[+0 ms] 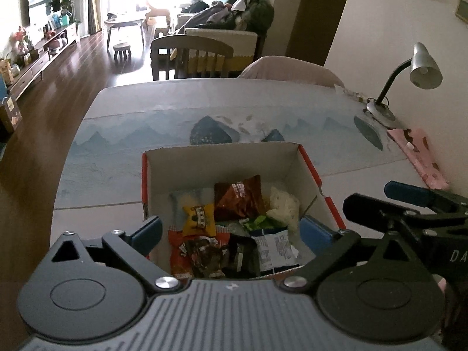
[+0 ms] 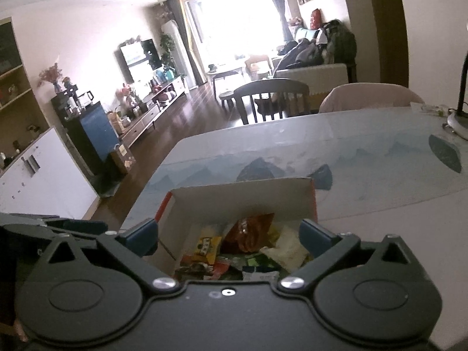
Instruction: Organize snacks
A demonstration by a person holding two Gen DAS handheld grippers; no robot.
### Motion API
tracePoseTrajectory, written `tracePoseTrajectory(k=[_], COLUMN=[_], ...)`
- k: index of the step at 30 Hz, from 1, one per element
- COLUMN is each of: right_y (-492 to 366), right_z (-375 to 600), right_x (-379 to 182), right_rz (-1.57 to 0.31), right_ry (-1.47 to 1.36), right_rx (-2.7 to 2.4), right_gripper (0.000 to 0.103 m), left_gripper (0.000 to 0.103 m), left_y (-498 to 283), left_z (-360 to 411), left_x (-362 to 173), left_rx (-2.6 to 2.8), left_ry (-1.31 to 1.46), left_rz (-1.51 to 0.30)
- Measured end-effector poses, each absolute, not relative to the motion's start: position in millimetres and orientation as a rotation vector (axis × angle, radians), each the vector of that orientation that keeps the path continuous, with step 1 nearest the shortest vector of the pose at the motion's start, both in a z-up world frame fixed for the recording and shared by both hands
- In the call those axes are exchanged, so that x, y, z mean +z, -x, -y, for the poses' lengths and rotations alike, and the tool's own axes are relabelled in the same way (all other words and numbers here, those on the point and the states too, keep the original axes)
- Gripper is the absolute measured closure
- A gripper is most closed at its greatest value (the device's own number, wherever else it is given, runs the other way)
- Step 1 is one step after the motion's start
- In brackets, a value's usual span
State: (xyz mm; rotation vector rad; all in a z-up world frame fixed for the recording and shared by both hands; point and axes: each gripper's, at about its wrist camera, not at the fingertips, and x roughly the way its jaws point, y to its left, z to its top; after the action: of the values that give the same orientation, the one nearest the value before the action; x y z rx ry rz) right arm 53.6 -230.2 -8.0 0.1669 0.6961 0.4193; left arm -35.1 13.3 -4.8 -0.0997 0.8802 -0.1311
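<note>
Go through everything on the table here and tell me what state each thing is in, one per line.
cardboard box: open-topped, upright, holding snacks
snack packets: sealed, piled loosely inside the box
left gripper: open, empty, over the box
right gripper: open, empty, over the box
desk lamp: upright, apparently unlit
pink cloth: lying flat by the wall

Blown-out window [image 2: 234, 17] glare — dim, fisheye-warped foreground

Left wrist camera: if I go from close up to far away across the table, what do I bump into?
Left gripper, jaws wide open, nothing held → cardboard box of snack packets → bare tablecloth with blue mountains → chair with a pale cover → sofa piled with clothes.
</note>
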Motion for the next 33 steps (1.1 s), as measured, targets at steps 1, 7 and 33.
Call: tracePoseTrajectory(k=[1,7,33], right_y=[-53,-47,-28], right_z=[231,233,235], right_x=[-8,-6,-5], right_rz=[-0.695,-0.710,-0.657], right_ry=[-0.171,-0.176,-0.194], right_rx=[0.418,0.406,0.342], right_gripper=[0.000,0.000,0.000], left_gripper=[0.002,0.002,0.002], left_y=[36,40,61], left_z=[-13,-9,-9], left_x=[-5,-2,7], left_rx=[-0.130,-0.123,-0.099], left_ry=[0.101,0.097,0.085], left_rz=[-0.880,-0.860,-0.794])
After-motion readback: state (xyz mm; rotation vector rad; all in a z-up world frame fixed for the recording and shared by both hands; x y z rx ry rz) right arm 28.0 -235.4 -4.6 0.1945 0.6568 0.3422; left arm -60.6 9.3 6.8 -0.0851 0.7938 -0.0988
